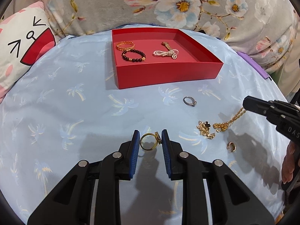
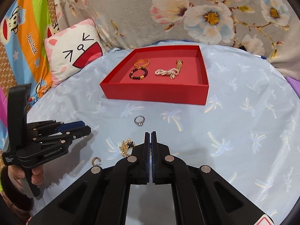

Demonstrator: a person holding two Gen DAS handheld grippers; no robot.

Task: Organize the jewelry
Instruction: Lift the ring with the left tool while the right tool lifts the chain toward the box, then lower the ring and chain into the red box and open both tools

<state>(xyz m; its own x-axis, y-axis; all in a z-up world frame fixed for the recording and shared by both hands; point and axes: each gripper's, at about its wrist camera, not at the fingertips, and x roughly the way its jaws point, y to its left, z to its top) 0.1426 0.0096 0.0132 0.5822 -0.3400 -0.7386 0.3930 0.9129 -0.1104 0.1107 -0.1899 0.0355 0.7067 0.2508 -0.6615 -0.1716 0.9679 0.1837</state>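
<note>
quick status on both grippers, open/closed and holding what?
Left gripper: open, pads either side of the gold ring, not yet clamped.
Right gripper: closed on the gold chain necklace, lifting one end.

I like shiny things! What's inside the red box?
Inside the red box: a gold bracelet, a dark bead bracelet and a pearl strand lying across a gold watch. The near wall hides the closest floor strip.

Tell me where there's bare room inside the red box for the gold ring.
The red box is bare along its right side, right of the pearl bracelet, and along the front wall. The back-left is crowded: gold bangle and dark bead bracelet nearly touch. The left gripper brackets the gold ring.
</note>
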